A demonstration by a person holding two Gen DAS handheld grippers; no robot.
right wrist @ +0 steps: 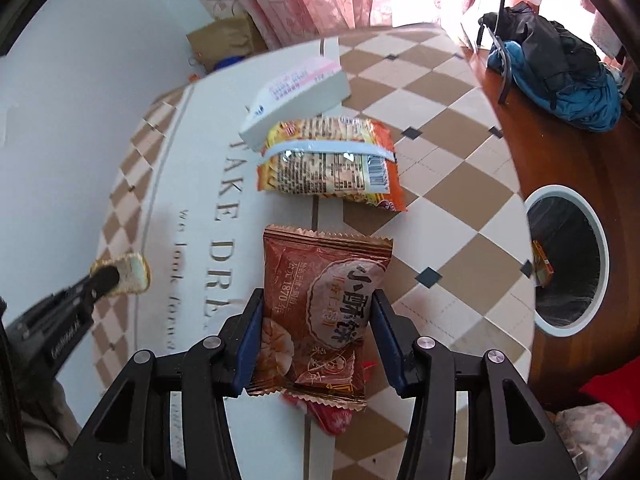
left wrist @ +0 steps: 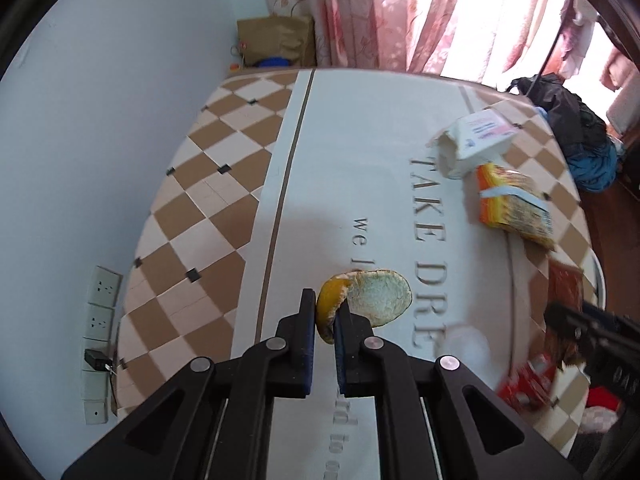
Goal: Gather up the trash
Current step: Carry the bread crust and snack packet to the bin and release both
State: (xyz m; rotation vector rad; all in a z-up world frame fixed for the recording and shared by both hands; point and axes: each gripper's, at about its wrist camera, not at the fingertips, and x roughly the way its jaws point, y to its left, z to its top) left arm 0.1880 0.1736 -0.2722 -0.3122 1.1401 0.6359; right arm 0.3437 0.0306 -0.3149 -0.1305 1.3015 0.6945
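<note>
Left wrist view: left gripper (left wrist: 325, 312) pinched an orange peel (left wrist: 366, 300) at lower centre, fingers nearly together w/ peel edge between them, above the checkered tablecloth (left wrist: 192, 184). Right wrist view: right gripper (right wrist: 318, 312) gripped a brown snack wrapper (right wrist: 320, 312) at lower centre, pads against both its sides. Orange noodle packet (right wrist: 328, 160) & white tissue pack (right wrist: 296, 92) lay touching, upper centre. Trash bin (right wrist: 568, 264) w/ white rim at right edge, off the table.
</note>
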